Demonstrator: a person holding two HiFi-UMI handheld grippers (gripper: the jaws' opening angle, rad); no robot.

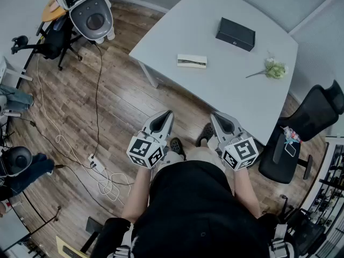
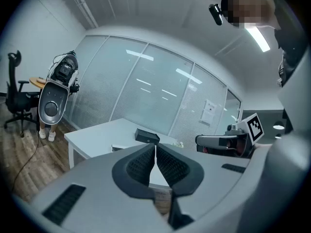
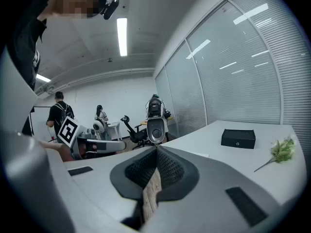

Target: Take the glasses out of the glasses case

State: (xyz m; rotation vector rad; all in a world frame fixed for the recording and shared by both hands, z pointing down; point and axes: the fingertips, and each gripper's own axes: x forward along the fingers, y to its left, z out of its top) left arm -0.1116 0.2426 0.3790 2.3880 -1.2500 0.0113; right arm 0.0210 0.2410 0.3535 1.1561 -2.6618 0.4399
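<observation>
My left gripper has its two jaws pressed together with nothing between them, and my right gripper is the same: pads meeting, empty. I hold both low in front of me, side by side and a little apart, over my legs and the wooden floor, tips aimed at the near edge of the one white table and not touching it. Three things lie on that table. The single glasses case is a black box with its lid down, lying flat toward the far side, well apart from both grippers. Its long axis runs from upper left to lower right in the head view, roughly along the far table edge. Nearer me and to its left lies one small pale box, its long axis nearly across my view. To the right lies one green sprig, stem pointing left. The three are well apart from each other, with bare tabletop between them and along the near edge. I count two black office chairs, one just beside the table's right end and one far left. A white machine stands near the left chair, and a cable with a power strip trails over the floor on my left.
</observation>
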